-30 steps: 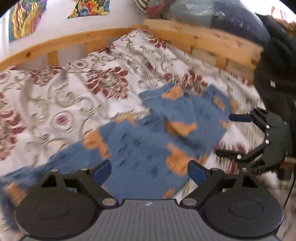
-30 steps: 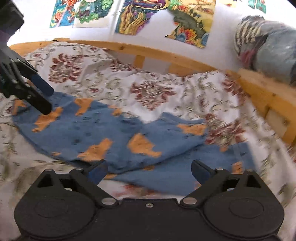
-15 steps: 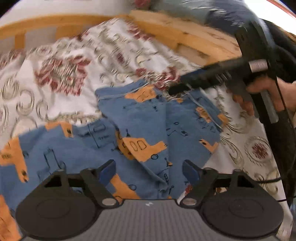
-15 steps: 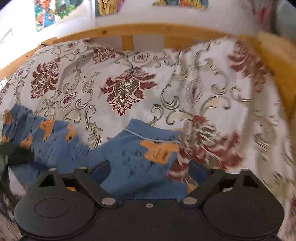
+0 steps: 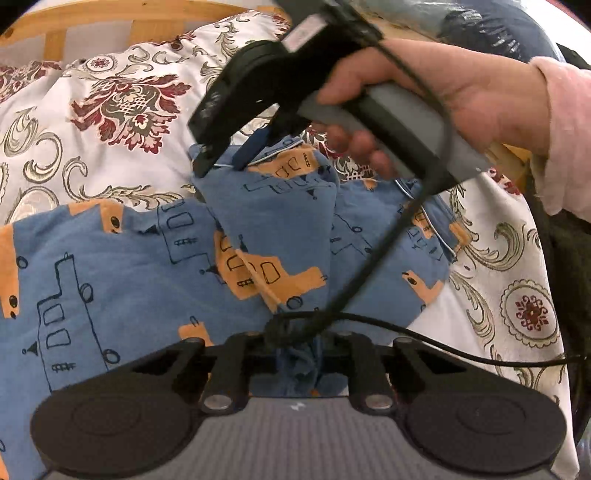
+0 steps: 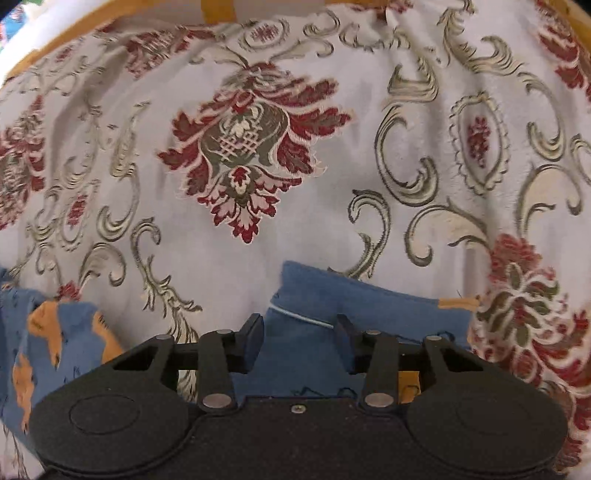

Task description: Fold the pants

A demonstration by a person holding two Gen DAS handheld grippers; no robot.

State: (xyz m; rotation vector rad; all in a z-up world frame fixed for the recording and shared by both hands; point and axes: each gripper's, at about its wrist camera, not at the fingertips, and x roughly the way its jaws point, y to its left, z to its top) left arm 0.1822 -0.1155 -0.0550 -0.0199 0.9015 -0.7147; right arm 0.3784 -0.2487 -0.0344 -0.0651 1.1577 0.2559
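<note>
The blue pants [image 5: 122, 266] with orange truck prints lie spread on the patterned bedspread [image 5: 122, 99]. My left gripper [image 5: 297, 354] is shut on a bunch of the pants fabric at the near edge. My right gripper [image 5: 221, 158] shows in the left wrist view, its fingers at the far waistband edge. In the right wrist view the right gripper [image 6: 299, 332] has its jaws partly closed around the blue waistband [image 6: 354, 299], with a gap still showing between the fingers [image 6: 253, 332].
A wooden bed frame [image 5: 92, 18] runs along the far side. A black cable [image 5: 461, 356] from the right gripper crosses over the pants and the left gripper. Dark bags [image 5: 498, 33] are piled behind the frame at right.
My left gripper has closed on the pants fabric. The right gripper has moved in over the waistband and narrowed its jaws around it.
</note>
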